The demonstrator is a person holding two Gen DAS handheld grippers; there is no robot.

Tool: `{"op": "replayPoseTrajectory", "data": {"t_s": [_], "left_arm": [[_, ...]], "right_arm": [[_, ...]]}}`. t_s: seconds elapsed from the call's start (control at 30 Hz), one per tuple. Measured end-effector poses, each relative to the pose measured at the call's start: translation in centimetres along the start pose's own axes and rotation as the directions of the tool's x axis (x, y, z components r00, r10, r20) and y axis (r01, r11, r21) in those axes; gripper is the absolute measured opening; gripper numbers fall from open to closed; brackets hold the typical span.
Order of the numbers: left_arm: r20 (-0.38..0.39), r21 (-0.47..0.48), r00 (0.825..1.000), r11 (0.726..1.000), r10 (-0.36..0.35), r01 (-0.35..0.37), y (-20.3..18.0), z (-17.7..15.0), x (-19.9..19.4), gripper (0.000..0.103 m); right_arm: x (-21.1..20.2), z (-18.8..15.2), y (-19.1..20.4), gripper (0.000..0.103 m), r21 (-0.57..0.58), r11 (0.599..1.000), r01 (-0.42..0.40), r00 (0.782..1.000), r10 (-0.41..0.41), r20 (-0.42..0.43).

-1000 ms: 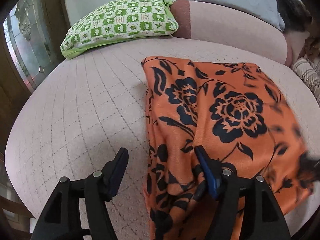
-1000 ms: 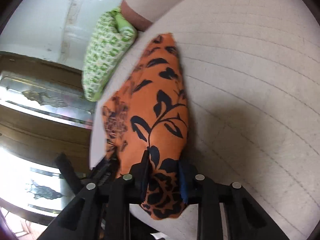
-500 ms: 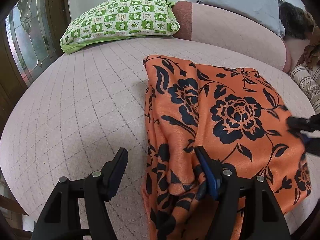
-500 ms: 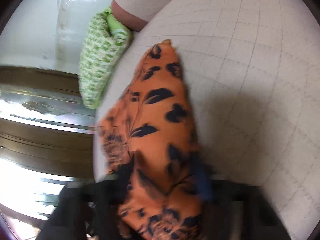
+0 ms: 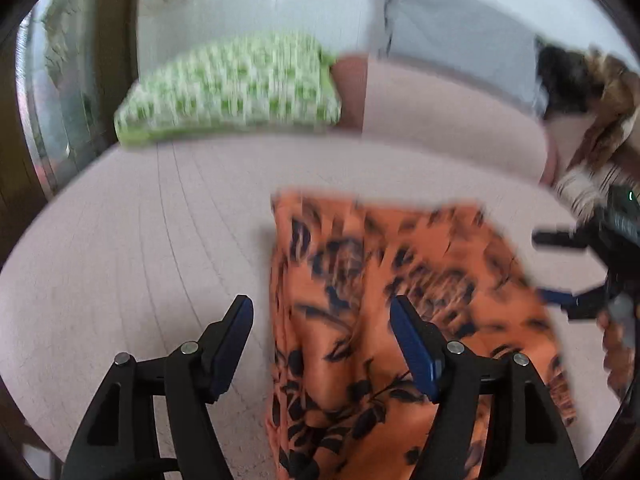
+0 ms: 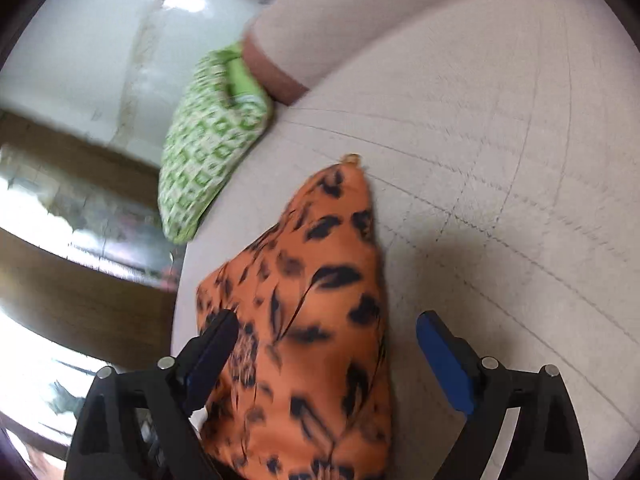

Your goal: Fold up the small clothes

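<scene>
Motion blur smears both my views. The orange floral cloth [image 5: 400, 288] runs off the bottom edge, its print unreadable. The green checked pillow [image 5: 228, 84] is streaked. My right hand-held gripper [image 5: 560, 268] shows only partly at the left view's rim. A brown furry heap [image 5: 600, 112] there is indistinct.

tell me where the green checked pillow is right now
In the left wrist view the green checked pillow lies at the far left of the pale quilted surface, against the pink bolster, well beyond the orange floral cloth.
</scene>
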State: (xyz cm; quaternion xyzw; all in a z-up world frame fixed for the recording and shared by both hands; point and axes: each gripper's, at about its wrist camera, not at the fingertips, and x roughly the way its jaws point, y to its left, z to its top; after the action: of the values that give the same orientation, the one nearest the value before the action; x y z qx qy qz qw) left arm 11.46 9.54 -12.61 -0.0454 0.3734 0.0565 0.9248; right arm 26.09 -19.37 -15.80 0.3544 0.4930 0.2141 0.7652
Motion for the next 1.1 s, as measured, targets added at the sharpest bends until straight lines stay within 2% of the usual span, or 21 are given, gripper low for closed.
{"op": "replayPoseTrajectory", "data": {"t_s": [0.03,0.07,0.1,0.17,0.23,0.3,0.37,0.5,0.57,0.6,0.67,0.73,0.77,0.8,0.83,0.87,0.9,0.93,0.97,1.0,1.1], "left_arm": [[-0.101,-0.012,0.995,1.0,0.021,-0.022,0.3,-0.7,2.1,0.072],[-0.146,-0.077,0.989,0.997,-0.026,0.014,1.2,-1.2,3.2,0.073],[-0.145,-0.144,0.987,0.989,-0.065,0.044,2.0,-1.2,3.3,0.073],[-0.141,-0.114,0.988,0.993,-0.058,0.042,1.8,-1.1,3.0,0.073],[-0.135,-0.102,0.99,0.994,-0.039,0.025,1.4,-1.2,3.0,0.074],[-0.131,-0.098,0.991,0.995,-0.036,0.024,0.9,-1.3,2.7,0.074],[-0.125,-0.133,0.989,0.989,-0.078,0.061,1.5,-0.8,1.8,0.073],[-0.022,-0.196,0.987,0.969,-0.158,0.151,3.6,1.8,-1.2,0.073],[-0.019,-0.195,0.981,0.963,-0.194,0.187,4.5,3.9,-0.2,0.073],[-0.041,-0.192,0.974,0.958,-0.223,0.211,4.9,5.1,1.3,0.073],[-0.109,-0.177,0.968,0.963,-0.226,0.205,5.5,6.1,3.9,0.063],[-0.172,-0.222,0.93,0.932,-0.326,0.286,6.0,7.2,7.0,0.044],[-0.201,-0.274,0.916,0.918,-0.347,0.287,6.6,7.5,8.4,0.038],[-0.212,-0.297,0.914,0.913,-0.347,0.278,7.0,7.7,9.2,0.028],[-0.197,-0.284,0.919,0.917,-0.34,0.279,7.0,8.0,9.3,0.025],[-0.178,-0.234,0.934,0.935,-0.311,0.267,6.6,8.3,9.1,0.025],[-0.17,-0.162,0.953,0.961,-0.252,0.225,5.9,8.3,9.2,0.024],[-0.211,-0.137,0.957,0.975,-0.2,0.174,5.4,7.8,10.3,0.025],[-0.228,-0.171,0.95,0.969,-0.213,0.176,5.6,7.5,11.0,0.025],[-0.22,-0.182,0.952,0.967,-0.214,0.175,5.7,7.5,10.9,0.026],[-0.147,-0.181,0.968,0.967,-0.205,0.177,5.1,8.3,7.9,0.025]], "right_arm": [[1.3,0.2,-0.8,0.089,0.029,0.999,-0.016,0.999,0.017,-0.033],[2.5,0.4,-1.4,0.063,0.051,0.998,-0.026,0.997,0.03,-0.068],[3.8,0.4,-2.1,0.045,0.075,0.997,-0.033,0.994,0.04,-0.103],[3.7,0.0,-2.1,0.033,0.05,0.998,-0.043,0.994,0.048,-0.095],[3.0,-0.6,-1.0,0.033,-0.019,1.0,-0.02,0.998,0.019,-0.059],[4.2,-0.8,-2.3,0.042,0.024,1.0,-0.009,0.996,0.011,-0.083],[3.6,-0.8,-2.1,0.059,0.052,0.998,-0.028,0.996,0.032,-0.077],[-0.4,-1.6,2.8,0.06,-0.176,0.979,0.104,0.994,-0.096,0.053],[-2.2,-2.6,5.7,0.062,-0.28,0.954,0.109,0.992,-0.086,0.093],[-2.4,-3.3,7.0,0.063,-0.33,0.94,0.086,0.995,-0.064,0.077],[-1.7,-4.6,8.4,0.064,-0.374,0.926,0.046,0.999,-0.038,0.028],[-0.3,-6.1,8.5,0.064,-0.397,0.918,0.013,0.999,-0.032,-0.04],[0.7,-7.0,8.2,0.064,-0.408,0.913,0.023,0.996,-0.054,-0.064],[1.8,-7.6,7.7,0.064,-0.405,0.914,0.035,0.993,-0.077,-0.089],[2.3,-8.1,7.0,0.064,-0.412,0.911,0.035,0.993,-0.077,-0.085],[2.0,-8.4,7.0,0.064,-0.426,0.904,0.032,0.996,-0.063,-0.058],[1.7,-8.5,6.9,0.064,-0.426,0.904,0.029,0.997,-0.058,-0.056],[1.5,-8.4,6.7,0.065,-0.418,0.908,0.024,0.997,-0.053,-0.059],[1.3,-8.4,6.4,0.065,-0.414,0.91,0.019,0.997,-0.049,-0.062],[1.2,-8.5,6.1,0.065,-0.414,0.91,0.019,0.996,-0.051,-0.067],[1.2,-8.3,6.7,0.068,-0.424,0.905,0.023,0.995,-0.06,-0.074]]}}
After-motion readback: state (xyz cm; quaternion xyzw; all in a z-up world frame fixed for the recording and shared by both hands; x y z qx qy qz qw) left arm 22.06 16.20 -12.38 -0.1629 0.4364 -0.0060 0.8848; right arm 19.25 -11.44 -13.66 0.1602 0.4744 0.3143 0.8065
